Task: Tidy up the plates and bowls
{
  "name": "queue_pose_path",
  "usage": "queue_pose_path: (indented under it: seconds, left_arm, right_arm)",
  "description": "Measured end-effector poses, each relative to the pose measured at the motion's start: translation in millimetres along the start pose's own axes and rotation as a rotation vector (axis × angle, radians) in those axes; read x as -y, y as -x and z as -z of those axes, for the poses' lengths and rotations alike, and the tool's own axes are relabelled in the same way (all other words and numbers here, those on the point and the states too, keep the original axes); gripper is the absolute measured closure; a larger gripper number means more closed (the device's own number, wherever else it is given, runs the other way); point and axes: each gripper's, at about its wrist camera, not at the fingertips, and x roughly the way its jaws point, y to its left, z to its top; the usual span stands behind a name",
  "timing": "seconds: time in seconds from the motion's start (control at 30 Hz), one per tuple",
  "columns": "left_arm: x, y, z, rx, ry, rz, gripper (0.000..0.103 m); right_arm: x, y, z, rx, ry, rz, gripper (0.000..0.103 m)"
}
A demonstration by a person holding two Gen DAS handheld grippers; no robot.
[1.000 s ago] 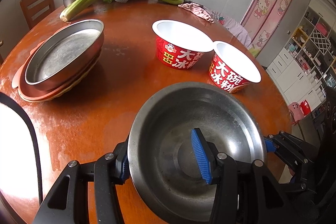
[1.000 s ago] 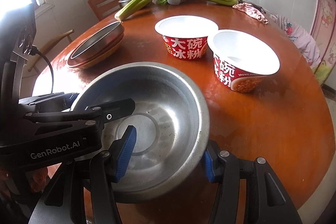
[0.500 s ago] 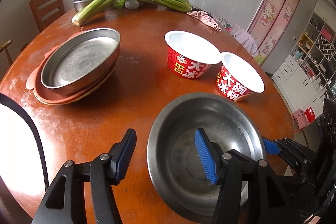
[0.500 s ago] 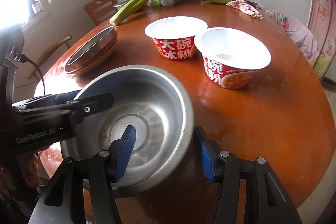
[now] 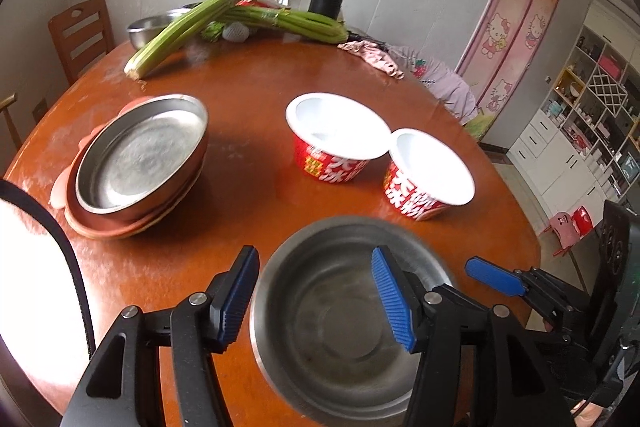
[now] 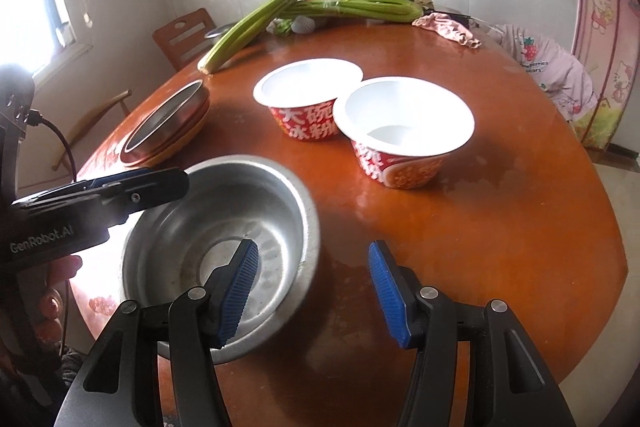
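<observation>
A round red-brown table [image 6: 500, 227] fills a tiled room. Near its front edge sits one steel bowl [image 5: 340, 311], free of both tools: the left gripper [image 5: 316, 299] is spread wide astride its left rim, the right gripper [image 6: 314, 291] equally spread astride its right rim, neither pinching anything. It looks freshly set down for sorting. Two paper noodle bowls [image 6: 404, 131] stand rim to rim, probably awaiting nesting. One stack of plates [image 5: 140, 163] waits at the left, a steel one on top
</observation>
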Motion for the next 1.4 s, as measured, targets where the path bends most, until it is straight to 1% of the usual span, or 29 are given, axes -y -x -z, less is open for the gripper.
queue_pose_path:
  seconds: [0.1, 0.2, 0.3, 0.5, 0.7, 0.8, 0.93, 1.17, 1.27, 1.4]
  left_arm:
    - [9, 0, -7, 0.009, -0.016, 0.011, 0.045]
    - [24, -3, -18, 0.011, -0.046, 0.040, 0.045]
    - [37, -8, -25, 0.011, -0.078, 0.055, 0.044]
    - [55, -24, -47, -0.006, -0.119, 0.081, 0.044]
    - [65, -45, -57, -0.047, -0.128, 0.099, 0.044]
    - [68, -55, -60, -0.072, -0.123, 0.104, 0.044]
    - [66, -67, -62, -0.109, -0.092, 0.109, 0.044]
    - [66, -81, -67, -0.149, -0.064, 0.117, 0.044]
    - [72, -87, -66, -0.169, -0.079, 0.105, 0.044]
    - [80, -94, -67, -0.188, -0.094, 0.105, 0.044]
  right_arm:
    - [7, 5, -3, 0.016, -0.012, 0.012, 0.043]
    - [15, 10, -9, 0.036, -0.026, 0.019, 0.043]
    - [25, 15, -17, 0.058, -0.043, 0.042, 0.043]
    - [52, 22, -36, 0.095, -0.097, 0.092, 0.042]
    - [71, 22, -49, 0.110, -0.122, 0.132, 0.041]
    - [76, 17, -56, 0.104, -0.123, 0.134, 0.041]
    - [82, 7, -63, 0.090, -0.123, 0.141, 0.041]
    - [94, -11, -70, 0.056, -0.120, 0.156, 0.041]
    - [100, -21, -72, 0.039, -0.117, 0.167, 0.041]
    - [103, -33, -72, 0.018, -0.109, 0.157, 0.041]
